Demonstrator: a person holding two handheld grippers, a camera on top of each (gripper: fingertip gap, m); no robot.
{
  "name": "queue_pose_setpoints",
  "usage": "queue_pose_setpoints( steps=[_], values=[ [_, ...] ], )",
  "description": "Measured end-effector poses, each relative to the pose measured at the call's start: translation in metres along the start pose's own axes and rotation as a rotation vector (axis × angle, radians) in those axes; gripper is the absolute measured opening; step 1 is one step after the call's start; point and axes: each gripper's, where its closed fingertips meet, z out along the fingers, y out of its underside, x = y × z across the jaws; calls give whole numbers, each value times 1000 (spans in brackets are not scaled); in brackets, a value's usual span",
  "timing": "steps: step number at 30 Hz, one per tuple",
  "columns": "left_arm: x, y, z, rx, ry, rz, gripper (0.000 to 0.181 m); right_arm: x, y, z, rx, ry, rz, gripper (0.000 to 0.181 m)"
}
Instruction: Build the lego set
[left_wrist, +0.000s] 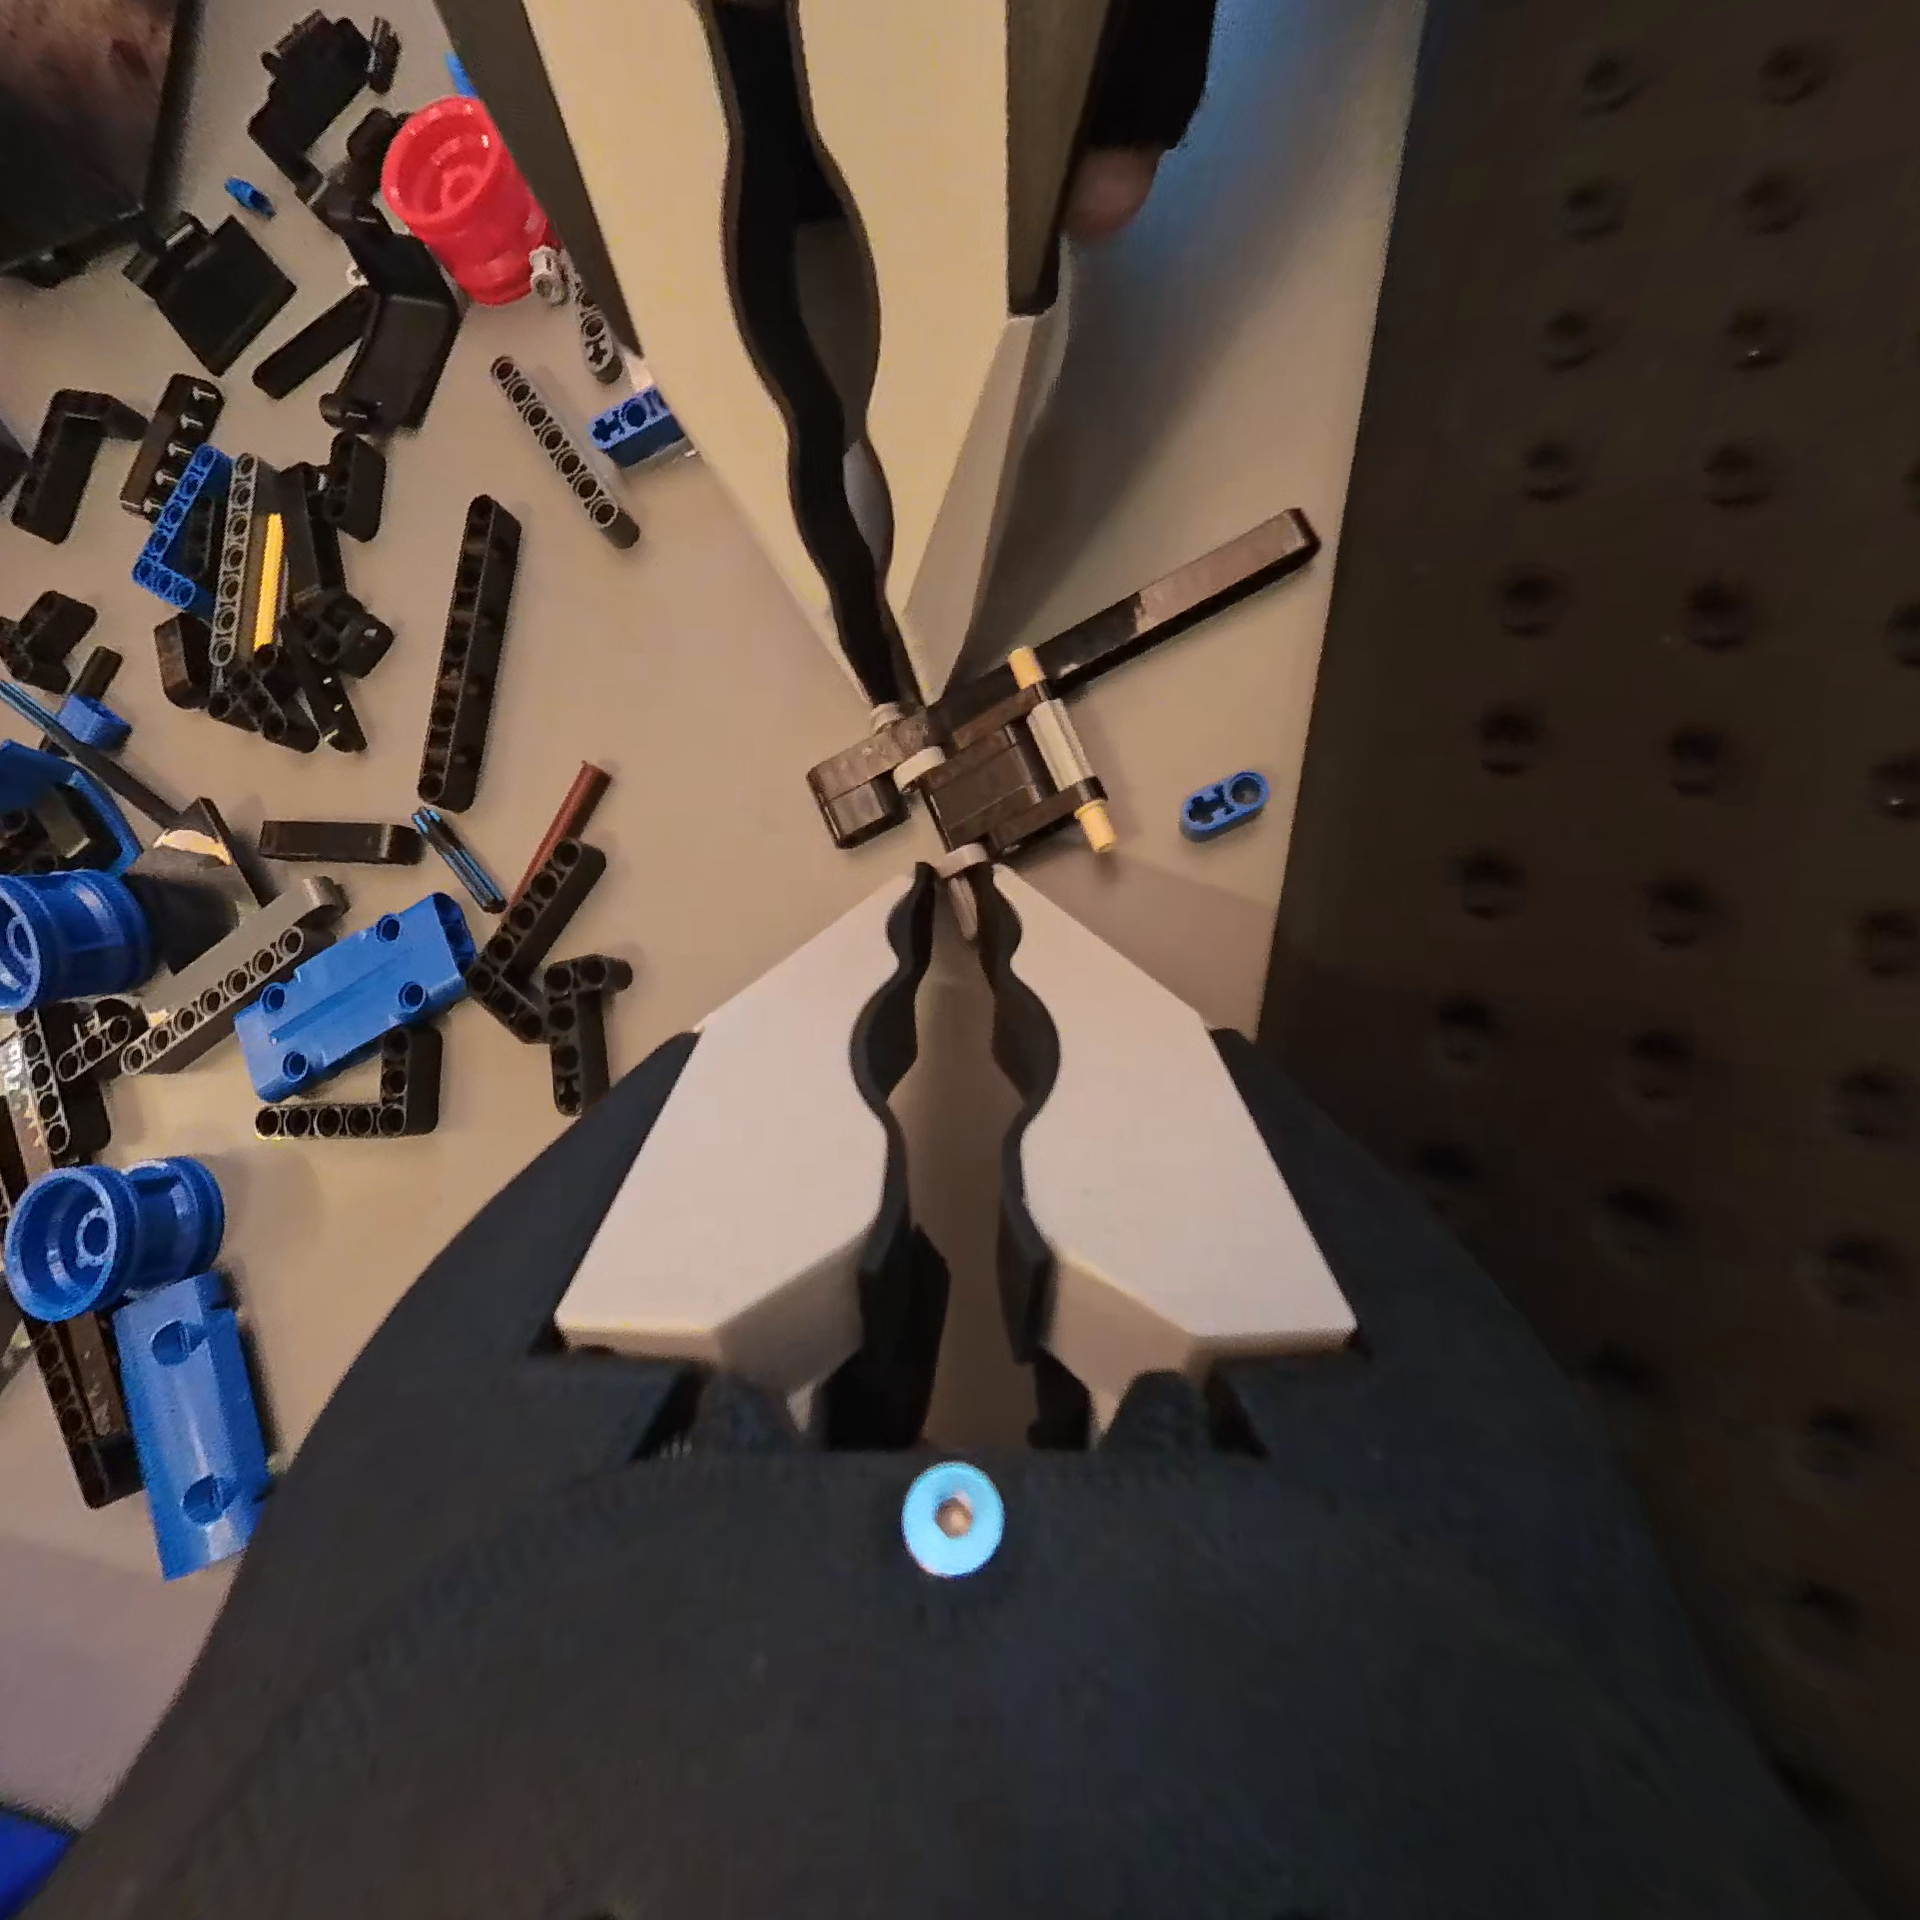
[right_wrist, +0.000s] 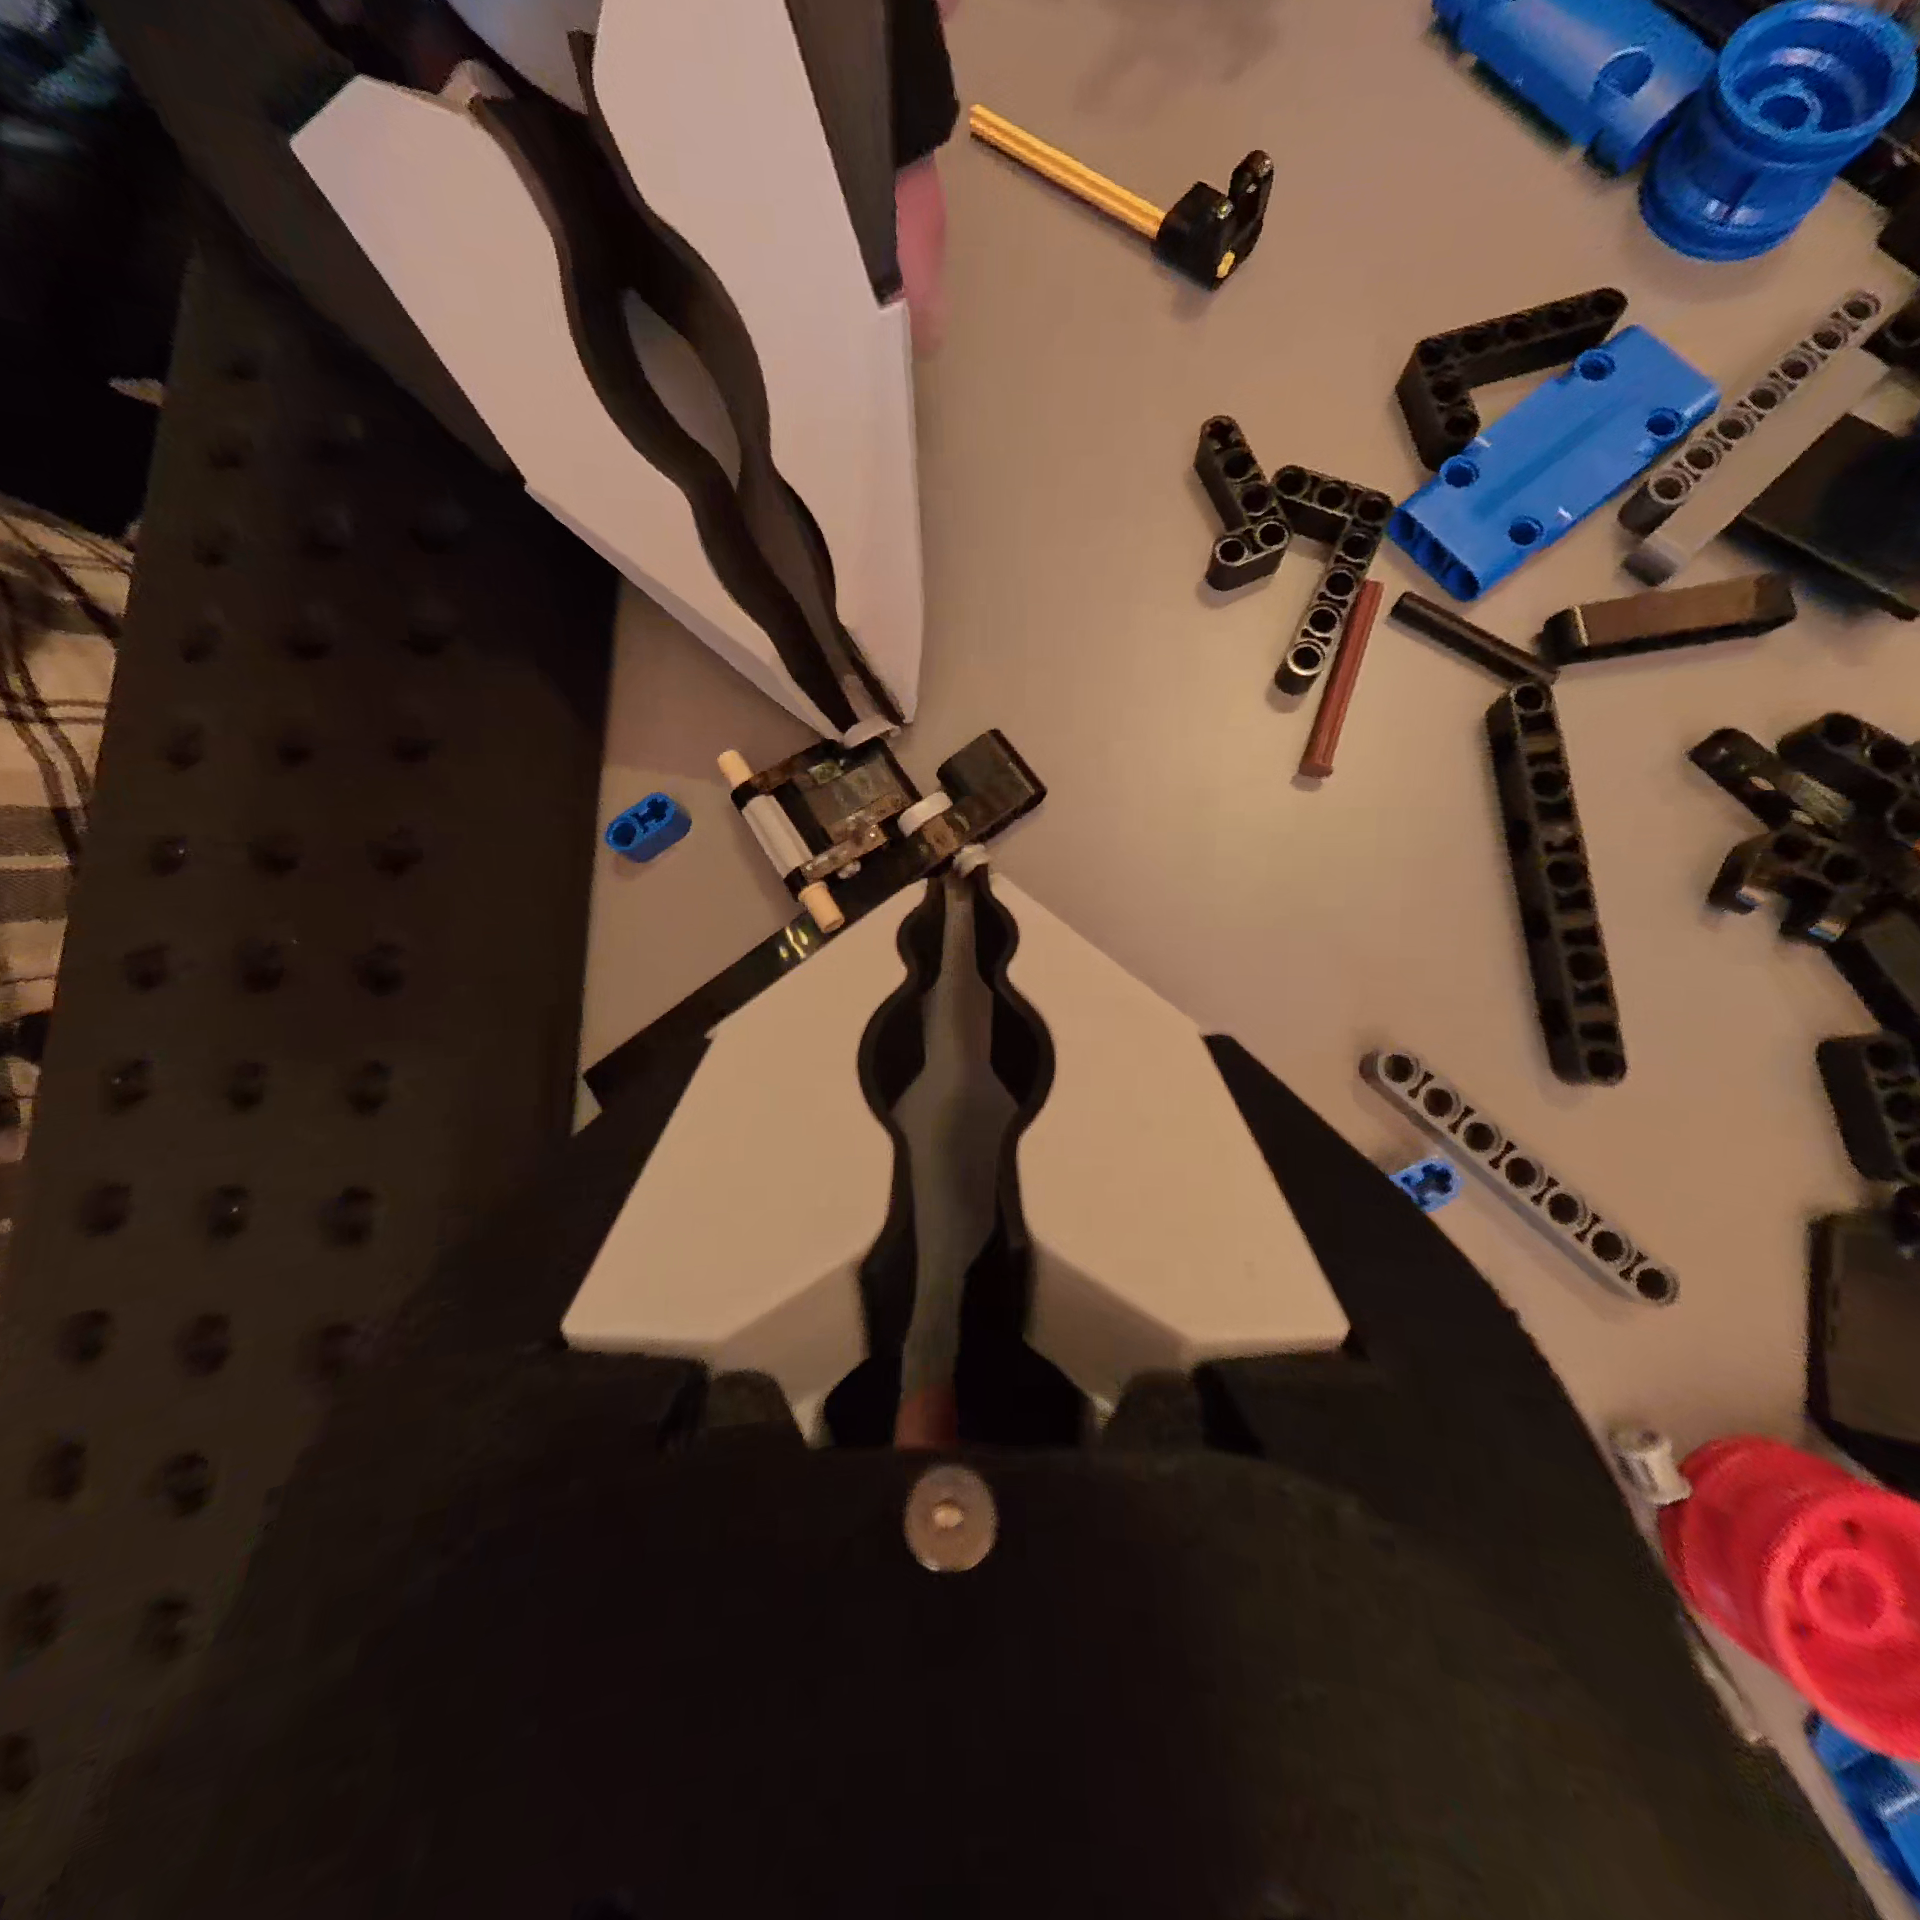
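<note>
A small black Lego assembly (left_wrist: 977, 774) with a tan axle, a white sleeve and a long black beam lies on the grey table near its edge; it also shows in the right wrist view (right_wrist: 862, 810). My left gripper (left_wrist: 958, 883) is shut on a short grey pin (left_wrist: 966, 899) at the assembly's near side. My right gripper (right_wrist: 961, 881) is shut on a grey pin (right_wrist: 968, 860) on the opposite side. Each gripper shows in the other's view, reaching in from the top: the right gripper (left_wrist: 896, 701) and the left gripper (right_wrist: 868, 722). The two tips face each other across the assembly.
A small blue connector (left_wrist: 1224, 802) (right_wrist: 646, 826) lies beside the assembly. A black perforated board (left_wrist: 1610, 727) (right_wrist: 260, 831) borders the table. Loose black beams, a blue panel (left_wrist: 353, 997) (right_wrist: 1548, 468), blue hubs (left_wrist: 62, 935) and a red hub (left_wrist: 457, 197) (right_wrist: 1808, 1579) lie scattered. The tips of both grippers are at nearly the same place. The small blue connector (right_wrist: 646, 826) lies around 4 cm away from my left fingertips. Seen from the left wrist view (left_wrist: 1215, 797) as well.
</note>
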Motion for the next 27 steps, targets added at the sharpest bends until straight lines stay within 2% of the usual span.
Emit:
queue_pose_setpoints(
  steps=[8, 15, 22, 27],
  values=[
    [-1, 0, 0, 10, 8, 15, 6, 5, 1, -2, -56, -11, -157, 5],
    [-2, 0, 0, 26, 23, 15, 5, 3, 1, -1, -46, -58, -247, 0],
    [-3, 0, 2, 27, 28, 24, 5, 5, 2, -4, -69, -97, -290, 7],
    [-3, 0, 2, 26, 32, 28, 5, 2, 2, -2, -61, -120, -300, 5]
  ],
)
